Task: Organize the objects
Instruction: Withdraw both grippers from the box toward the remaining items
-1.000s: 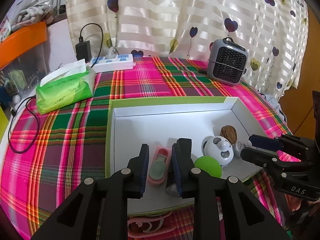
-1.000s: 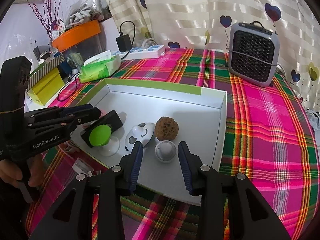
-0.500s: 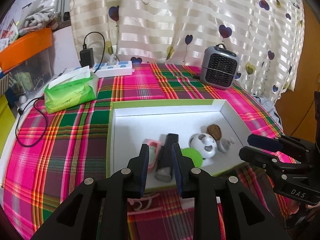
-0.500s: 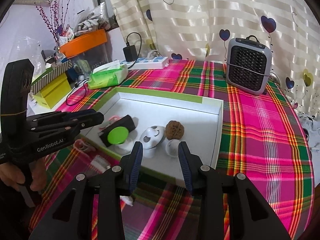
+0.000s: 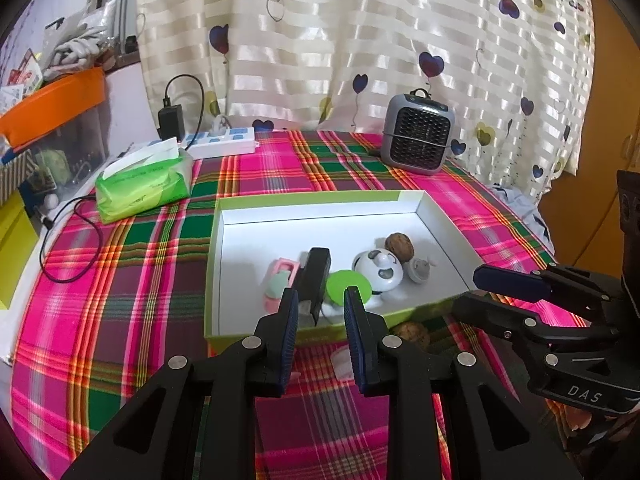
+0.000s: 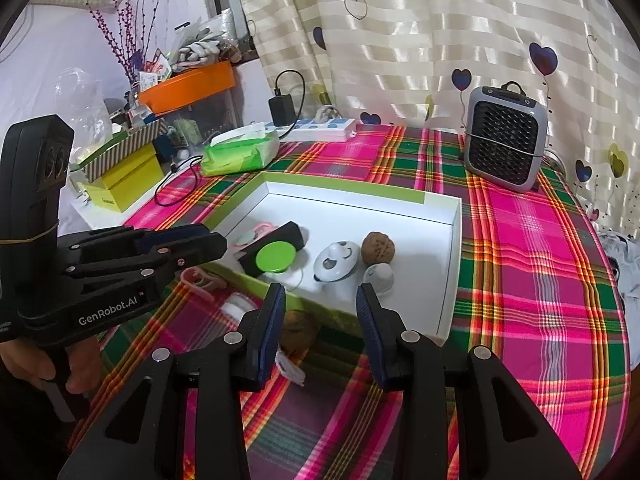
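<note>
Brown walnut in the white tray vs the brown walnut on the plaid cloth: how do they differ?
The brown walnut in the white tray sits on the tray's floor, fully visible, touching the panda-faced round toy. The brown walnut on the plaid cloth lies outside the near wall, partly hidden behind the right claw's finger. Both are brown, wrinkled, similar in size, and ungripped.

"das" is printed on the right claw (image 5: 516, 296) and "genrobot.ai" on the left claw (image 6: 188, 246).

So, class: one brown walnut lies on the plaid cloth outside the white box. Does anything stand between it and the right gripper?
Nothing visible does. The brown walnut lies on the cloth just ahead of the open right gripper, against the white box's green near wall.
</note>
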`<state>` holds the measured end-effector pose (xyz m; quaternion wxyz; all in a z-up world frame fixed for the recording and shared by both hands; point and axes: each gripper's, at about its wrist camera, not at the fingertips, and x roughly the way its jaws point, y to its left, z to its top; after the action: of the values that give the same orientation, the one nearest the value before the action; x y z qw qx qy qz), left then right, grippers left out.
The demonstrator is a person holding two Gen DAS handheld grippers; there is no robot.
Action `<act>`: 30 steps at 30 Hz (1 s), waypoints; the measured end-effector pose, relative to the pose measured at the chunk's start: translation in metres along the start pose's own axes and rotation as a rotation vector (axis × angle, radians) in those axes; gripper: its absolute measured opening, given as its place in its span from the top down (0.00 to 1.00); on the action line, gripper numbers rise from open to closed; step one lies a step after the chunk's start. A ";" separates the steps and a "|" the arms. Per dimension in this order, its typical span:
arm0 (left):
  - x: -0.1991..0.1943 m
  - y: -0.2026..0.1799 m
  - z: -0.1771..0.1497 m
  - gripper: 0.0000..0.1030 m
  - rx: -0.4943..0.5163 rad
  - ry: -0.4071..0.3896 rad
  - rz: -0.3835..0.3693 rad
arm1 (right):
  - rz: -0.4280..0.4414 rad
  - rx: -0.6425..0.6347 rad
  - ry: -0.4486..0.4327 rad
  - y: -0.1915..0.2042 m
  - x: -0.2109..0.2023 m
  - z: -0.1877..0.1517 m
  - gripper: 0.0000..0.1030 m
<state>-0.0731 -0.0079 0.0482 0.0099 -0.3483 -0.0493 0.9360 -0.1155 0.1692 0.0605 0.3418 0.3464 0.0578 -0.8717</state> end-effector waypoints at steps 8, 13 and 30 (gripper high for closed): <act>-0.009 -0.005 -0.008 0.79 0.009 -0.001 -0.006 | 0.015 -0.011 0.002 0.007 -0.005 -0.007 0.63; -0.011 -0.007 -0.011 0.79 0.012 0.001 -0.007 | 0.022 -0.015 0.003 0.009 -0.007 -0.009 0.63; -0.012 -0.010 -0.016 0.79 0.014 0.009 -0.011 | 0.032 -0.025 0.013 0.014 -0.007 -0.013 0.63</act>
<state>-0.0534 0.0023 0.0449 0.0176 -0.3523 -0.0443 0.9347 -0.0960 0.1671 0.0576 0.3595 0.3488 0.0652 -0.8630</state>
